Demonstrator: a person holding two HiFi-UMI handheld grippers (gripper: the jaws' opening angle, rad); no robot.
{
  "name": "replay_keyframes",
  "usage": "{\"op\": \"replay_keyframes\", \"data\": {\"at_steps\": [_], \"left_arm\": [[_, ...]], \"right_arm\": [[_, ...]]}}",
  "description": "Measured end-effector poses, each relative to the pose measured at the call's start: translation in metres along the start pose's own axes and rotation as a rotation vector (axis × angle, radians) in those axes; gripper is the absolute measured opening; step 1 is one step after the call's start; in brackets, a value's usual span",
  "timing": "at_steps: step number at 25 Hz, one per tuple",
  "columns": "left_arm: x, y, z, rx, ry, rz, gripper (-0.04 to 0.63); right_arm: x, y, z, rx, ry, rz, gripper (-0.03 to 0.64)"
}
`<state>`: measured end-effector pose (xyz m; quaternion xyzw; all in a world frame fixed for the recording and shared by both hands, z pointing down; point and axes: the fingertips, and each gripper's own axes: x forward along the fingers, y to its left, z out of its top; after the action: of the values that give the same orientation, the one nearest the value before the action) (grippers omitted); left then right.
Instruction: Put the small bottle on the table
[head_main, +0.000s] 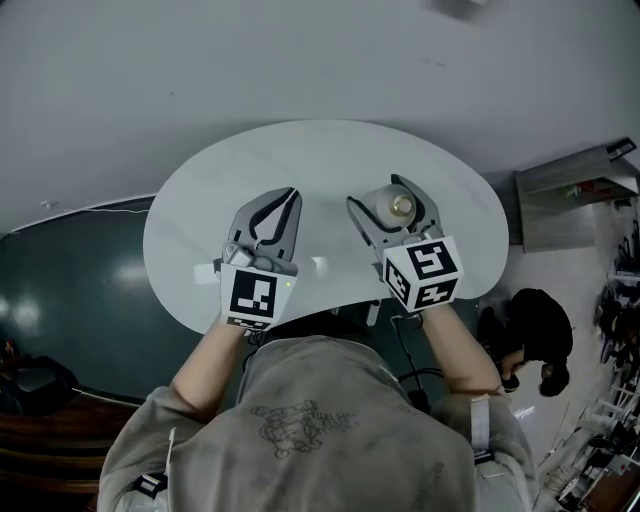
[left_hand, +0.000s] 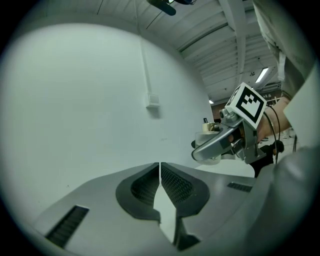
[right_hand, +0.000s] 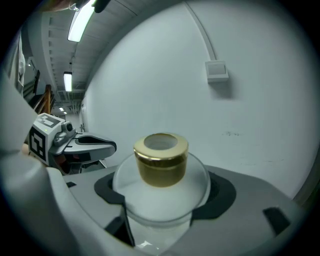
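The small bottle (head_main: 396, 207) is frosted white with a gold cap. It stands upright between the jaws of my right gripper (head_main: 378, 196), which is shut on its round body. In the right gripper view the bottle (right_hand: 161, 165) fills the middle of the gripper (right_hand: 162, 189). It is held over the right half of the oval white table (head_main: 300, 150); whether its base touches the top is hidden. My left gripper (head_main: 291, 196) hovers beside it, shut and empty, its pads meeting (left_hand: 160, 166). From the left gripper view, the right gripper (left_hand: 220, 142) and bottle (left_hand: 212, 131) show at the right.
A grey wall with a small box and conduit (left_hand: 153, 101) rises behind the table. To the right stand a grey cabinet (head_main: 575, 195) and a person in dark clothes (head_main: 530, 335). Dark floor (head_main: 70, 290) lies to the left.
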<state>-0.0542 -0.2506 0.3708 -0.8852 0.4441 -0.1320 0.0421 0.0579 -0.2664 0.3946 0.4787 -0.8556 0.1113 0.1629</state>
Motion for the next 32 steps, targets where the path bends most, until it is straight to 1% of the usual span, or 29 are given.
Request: {"op": "replay_keyframes", "data": {"at_steps": [3, 4, 8, 12, 15, 19, 22, 25, 29, 32], "left_arm": [[0.016, -0.001, 0.004, -0.067, -0.017, -0.01, 0.025], [0.022, 0.0, 0.005, -0.071, -0.02, -0.004, 0.023], [0.047, 0.007, 0.002, -0.033, -0.02, 0.036, 0.023], [0.068, 0.014, -0.01, -0.001, -0.012, 0.053, 0.023], [0.084, 0.02, -0.027, 0.004, -0.001, 0.055, 0.023], [0.102, 0.028, -0.054, -0.032, 0.018, 0.057, 0.023], [0.112, 0.032, -0.074, -0.045, 0.034, 0.054, 0.023], [0.122, 0.031, -0.094, -0.053, 0.06, 0.039, 0.023], [0.136, 0.027, -0.117, -0.072, 0.096, 0.01, 0.023], [0.145, 0.025, -0.132, -0.073, 0.115, -0.005, 0.023]], "right_arm": [[0.021, -0.012, 0.0, 0.008, -0.004, 0.0, 0.344], [0.029, -0.016, 0.0, 0.011, -0.005, -0.003, 0.344], [0.061, -0.032, -0.008, 0.008, 0.007, -0.015, 0.344], [0.097, -0.045, -0.027, -0.007, 0.034, -0.04, 0.344], [0.123, -0.053, -0.045, -0.011, 0.054, -0.06, 0.344], [0.151, -0.06, -0.069, -0.024, 0.086, -0.069, 0.344], [0.17, -0.064, -0.085, -0.019, 0.103, -0.066, 0.345], [0.188, -0.068, -0.106, 0.001, 0.125, -0.061, 0.344], [0.211, -0.074, -0.136, 0.022, 0.161, -0.076, 0.345], [0.227, -0.078, -0.155, 0.029, 0.186, -0.083, 0.345]]}}
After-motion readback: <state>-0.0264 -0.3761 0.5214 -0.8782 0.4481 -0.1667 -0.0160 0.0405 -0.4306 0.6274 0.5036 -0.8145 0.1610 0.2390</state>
